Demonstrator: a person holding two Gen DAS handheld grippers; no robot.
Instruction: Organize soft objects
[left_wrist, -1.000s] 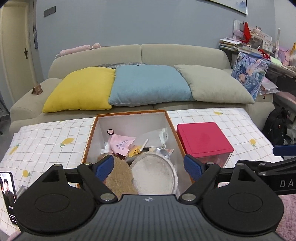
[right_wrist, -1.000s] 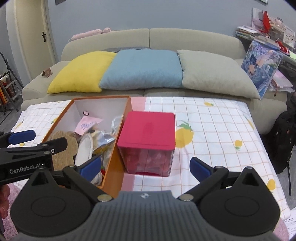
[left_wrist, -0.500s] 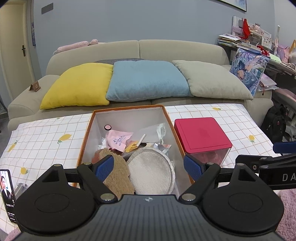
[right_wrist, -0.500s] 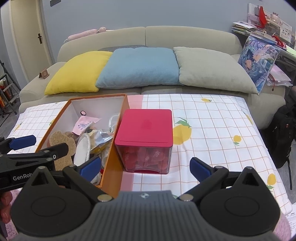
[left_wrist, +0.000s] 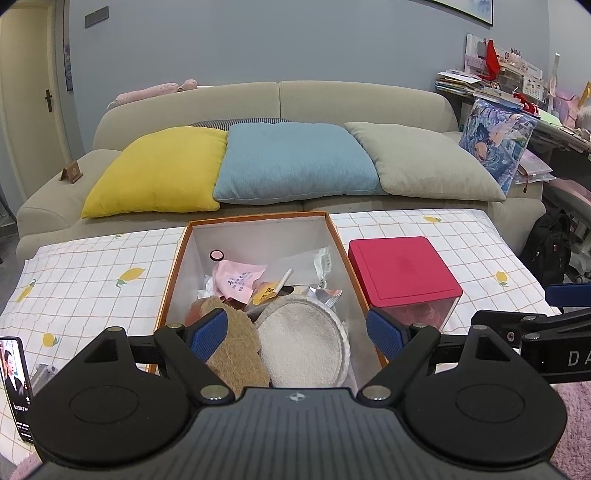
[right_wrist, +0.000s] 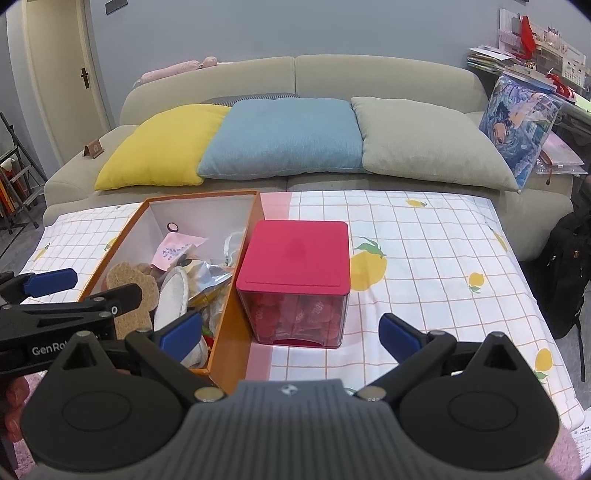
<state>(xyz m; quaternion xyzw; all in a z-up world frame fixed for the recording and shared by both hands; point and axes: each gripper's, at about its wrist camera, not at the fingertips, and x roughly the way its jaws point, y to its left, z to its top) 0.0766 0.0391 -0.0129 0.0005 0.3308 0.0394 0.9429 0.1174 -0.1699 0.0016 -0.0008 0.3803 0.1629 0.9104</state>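
We had the left gripper (left_wrist: 297, 330) spread wide and holding nothing, hovering over the near end of the orange box (left_wrist: 173, 266). Right gripper (right_wrist: 291, 332) was also spread and empty, just in front of the red-lidded clear container (right_wrist: 293, 271).

The soft items sat inside the orange box: a brown fibrous pad (left_wrist: 236, 350) and a round white pad (left_wrist: 303, 341) leaning side by side at the near end, with a pink packet (left_wrist: 238, 280), a yellow packet (left_wrist: 266, 293) and some foil wrappers (right_wrist: 208, 275) behind them.

The container stood just beside the box's right wall on the lemon-print tablecloth (right_wrist: 424, 258); pinkish contents showed through its clear sides, but we couldn't tell what they were.

A phone (left_wrist: 14, 384) lay at the table's near left edge. Sofa (left_wrist: 369, 99) behind carried yellow (left_wrist: 159, 171), blue (left_wrist: 295, 162) and grey-green (left_wrist: 421, 162) cushions.
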